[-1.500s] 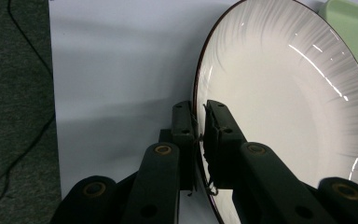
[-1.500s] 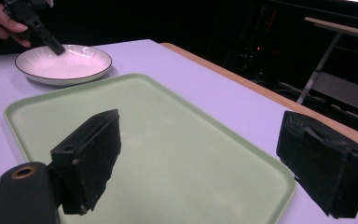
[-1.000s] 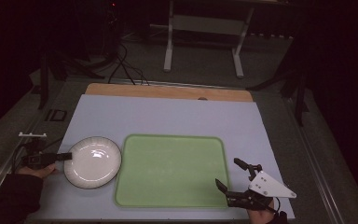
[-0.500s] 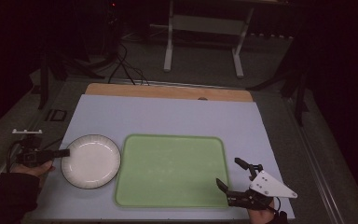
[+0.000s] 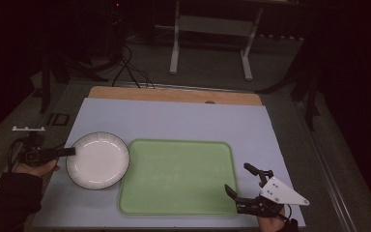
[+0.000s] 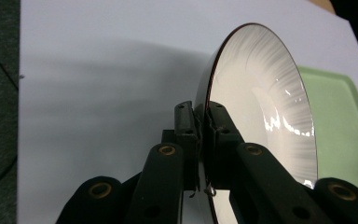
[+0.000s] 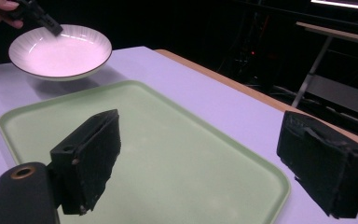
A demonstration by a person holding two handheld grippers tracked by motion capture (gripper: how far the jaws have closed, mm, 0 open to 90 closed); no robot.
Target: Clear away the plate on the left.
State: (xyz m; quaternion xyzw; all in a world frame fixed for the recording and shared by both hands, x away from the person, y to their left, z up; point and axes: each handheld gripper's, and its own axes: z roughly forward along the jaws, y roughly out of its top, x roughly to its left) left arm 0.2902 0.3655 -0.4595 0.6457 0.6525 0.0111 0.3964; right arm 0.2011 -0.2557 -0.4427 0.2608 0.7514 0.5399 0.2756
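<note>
A white ribbed plate (image 5: pixel 98 160) with a dark rim hangs a little above the pale table, left of the green tray (image 5: pixel 178 176). My left gripper (image 5: pixel 70 152) is shut on its left rim; in the left gripper view the two pads (image 6: pixel 185 122) pinch the plate's edge (image 6: pixel 261 102). The right gripper view has the plate (image 7: pixel 60 50) off the table at far left with its shadow beneath. My right gripper (image 5: pixel 239 181) stands open by the tray's near right corner, its jaws wide apart over the tray (image 7: pixel 168 154), nothing between them.
A wooden strip (image 5: pixel 174 94) borders the table's far edge. Beyond it a white metal stand (image 5: pixel 211 29) and cables (image 5: pixel 125 67) sit on the dark floor. The tray carries nothing.
The left gripper has lifted the plate off the table and drawn it slightly left, away from the tray's edge. The right gripper has stayed where it was.
</note>
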